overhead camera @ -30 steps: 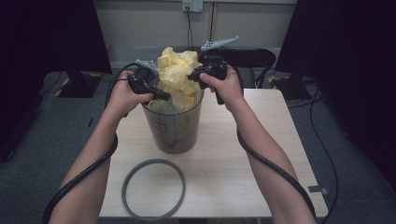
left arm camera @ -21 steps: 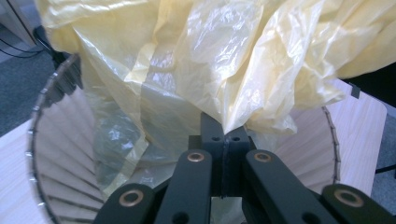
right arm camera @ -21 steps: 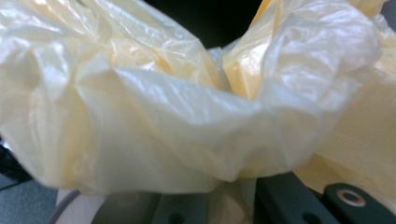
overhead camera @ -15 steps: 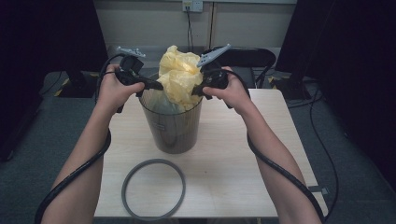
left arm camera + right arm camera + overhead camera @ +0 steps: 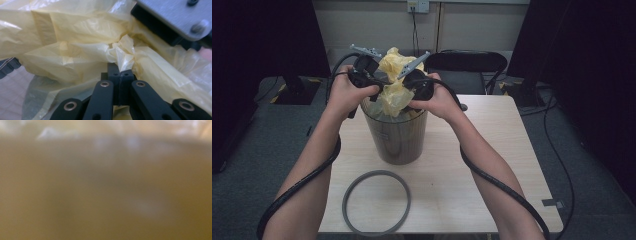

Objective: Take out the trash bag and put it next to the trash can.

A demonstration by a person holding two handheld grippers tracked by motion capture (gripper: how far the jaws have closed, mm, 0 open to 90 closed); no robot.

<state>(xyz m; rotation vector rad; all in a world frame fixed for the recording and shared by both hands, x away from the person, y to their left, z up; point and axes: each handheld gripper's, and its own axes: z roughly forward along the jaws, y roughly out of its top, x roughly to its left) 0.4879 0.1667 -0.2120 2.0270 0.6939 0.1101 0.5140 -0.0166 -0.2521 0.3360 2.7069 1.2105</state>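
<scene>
high view: a dark translucent bin (image 5: 397, 137) stands on the far middle of the light wooden tabletop (image 5: 492, 165), lined with a yellow plastic bag (image 5: 394, 82) whose gathered top rises in a crumpled bunch above the rim. the left gripper (image 5: 371, 86) and right gripper (image 5: 409, 90) meet at the bag just above the rim, one on each side, each held in a hand with a black cable trailing back along the forearm. a grey ring (image 5: 376, 202) lies flat on the near tabletop, apart from the bin. an empty black chair (image 5: 467, 67) stands beyond the far edge.

left gripper view: the jaws are pressed together on a twisted fold of the bag (image 5: 120, 53); the film is thin, glossy, semi-transparent and heavily creased. the other gripper's grey plate (image 5: 180, 17) crosses the upper right, touching the bag.

right gripper view: a blurred yellow-brown surface lies against the lens; whether these jaws are spread or pressed together cannot be told.

no legible writing or label appears on the bag, bin or ring.
</scene>
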